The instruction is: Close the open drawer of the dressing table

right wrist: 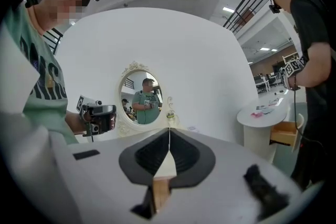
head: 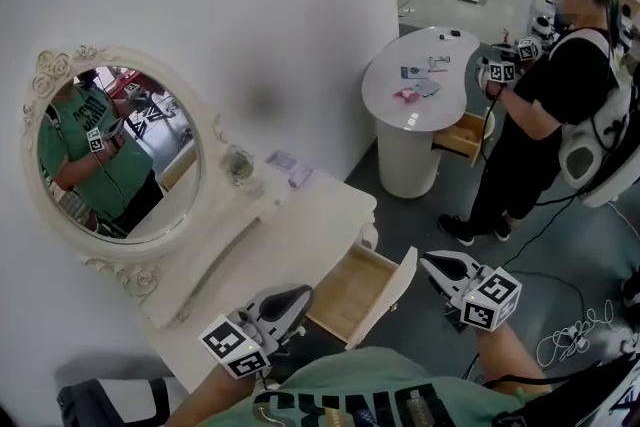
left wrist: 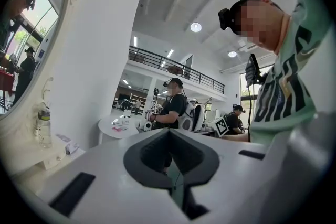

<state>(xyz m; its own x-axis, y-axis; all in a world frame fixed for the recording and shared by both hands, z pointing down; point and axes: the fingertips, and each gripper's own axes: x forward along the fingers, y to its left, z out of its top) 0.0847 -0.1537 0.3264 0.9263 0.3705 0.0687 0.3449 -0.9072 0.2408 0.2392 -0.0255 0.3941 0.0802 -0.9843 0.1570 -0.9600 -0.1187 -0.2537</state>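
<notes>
The cream dressing table with its oval mirror stands against the white wall at left. Its wooden drawer is pulled out, and the white front panel faces me. My left gripper hovers just left of the drawer's near corner, shut with nothing in it. My right gripper floats just right of the front panel, apart from it, also shut and empty. In the left gripper view the left gripper points past the table's edge. In the right gripper view the right gripper aims toward the mirror.
A small bottle and a packet sit on the dressing table top. At right a person in black stands by a round white table that has its own open drawer. Cables lie on the floor.
</notes>
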